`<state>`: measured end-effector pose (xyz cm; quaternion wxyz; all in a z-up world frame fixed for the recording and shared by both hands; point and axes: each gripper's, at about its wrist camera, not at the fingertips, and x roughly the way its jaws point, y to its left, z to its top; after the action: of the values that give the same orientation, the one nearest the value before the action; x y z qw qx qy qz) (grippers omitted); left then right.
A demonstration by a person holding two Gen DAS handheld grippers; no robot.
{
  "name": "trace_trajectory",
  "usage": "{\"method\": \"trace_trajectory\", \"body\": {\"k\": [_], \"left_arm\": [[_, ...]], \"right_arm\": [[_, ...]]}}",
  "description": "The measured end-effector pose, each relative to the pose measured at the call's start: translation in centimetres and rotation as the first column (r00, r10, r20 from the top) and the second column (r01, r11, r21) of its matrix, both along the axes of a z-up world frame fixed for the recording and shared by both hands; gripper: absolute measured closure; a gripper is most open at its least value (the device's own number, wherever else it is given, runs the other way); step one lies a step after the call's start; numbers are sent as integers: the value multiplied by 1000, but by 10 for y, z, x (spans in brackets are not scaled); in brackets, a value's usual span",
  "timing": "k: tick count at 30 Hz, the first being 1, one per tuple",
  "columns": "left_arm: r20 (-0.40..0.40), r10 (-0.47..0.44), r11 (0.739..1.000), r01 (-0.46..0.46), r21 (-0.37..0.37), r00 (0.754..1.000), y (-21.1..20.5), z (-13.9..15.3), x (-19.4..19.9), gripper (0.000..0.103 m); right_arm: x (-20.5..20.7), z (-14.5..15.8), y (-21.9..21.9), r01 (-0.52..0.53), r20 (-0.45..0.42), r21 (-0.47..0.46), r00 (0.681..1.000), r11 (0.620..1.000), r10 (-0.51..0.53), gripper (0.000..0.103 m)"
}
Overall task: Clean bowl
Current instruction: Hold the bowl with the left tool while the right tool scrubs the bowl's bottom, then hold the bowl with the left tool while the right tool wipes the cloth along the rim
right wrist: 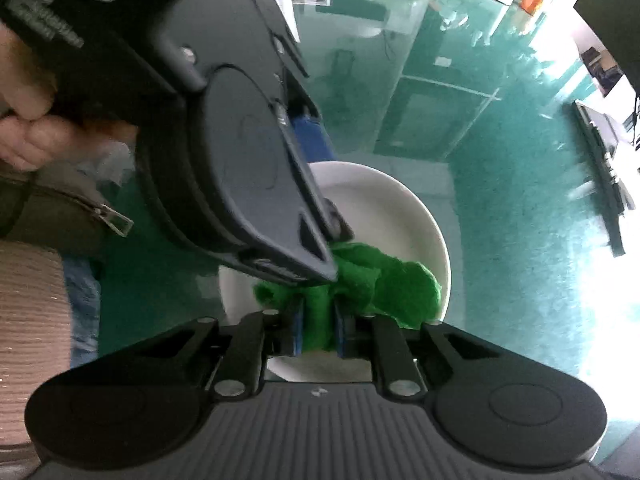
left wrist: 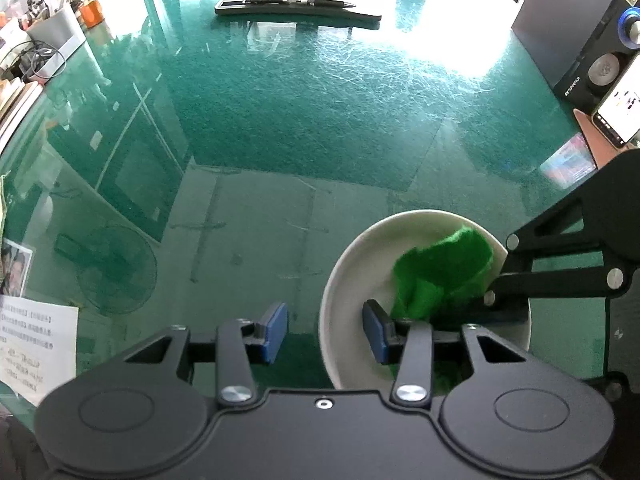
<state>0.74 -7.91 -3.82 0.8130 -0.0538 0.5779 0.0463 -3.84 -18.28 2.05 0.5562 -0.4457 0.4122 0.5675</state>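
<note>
A glass-topped table with a green felt-like layer beneath fills the room's foreground, its sheen mirroring a standing fan and a ceiling frame. Strong daylight washes out the far right of the surface. A dark speaker with a blue-ringed knob stands at the right edge, a lit phone beside it. Papers and a black tray lie at the far side; a printed sheet sits near left.

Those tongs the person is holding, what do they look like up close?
Both are matte black plastic. The left tongs have two round discs on a flat body, linkage bars with silver screws, and blue pads on the fingers. The right tongs match, with a ribbed top. White lettering marks one handle. An olive sleeve with a zip shows.
</note>
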Motion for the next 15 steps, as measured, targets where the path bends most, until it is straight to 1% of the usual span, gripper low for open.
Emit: {"method": "trace_trajectory", "body": {"k": [2,4,5,8,10,14,15], "left_arm": [[3,3,1000,-3,1,1000,1,0,-1,58],[6,8,1000,-8,2,1000,2,0,-1,58],[6,9,1000,-9,2,1000,2,0,-2,58],[7,16,1000,-16,-4,1000,2,0,-3,57],[8,17,1000,-17,-4,1000,2,1,-3,57],[10,14,1000,-14,1,1000,1,1,-3,57],[11,13,1000,-13,3,1000,1,1,-3,57]], "right_arm": [[0,-1,0,-4,35,6,999,1000,3,89],[1,-3,2,-7,130,14,992,1000,5,90],[3,-4,4,-2,146,21,989,1000,-1,91],[7,11,-6,58,145,86,987,995,-70,91],[10,22,-13,105,142,141,982,984,-125,92],[19,31,-32,228,138,236,954,944,-265,92],[18,33,-41,269,101,261,948,927,-303,92]]}}
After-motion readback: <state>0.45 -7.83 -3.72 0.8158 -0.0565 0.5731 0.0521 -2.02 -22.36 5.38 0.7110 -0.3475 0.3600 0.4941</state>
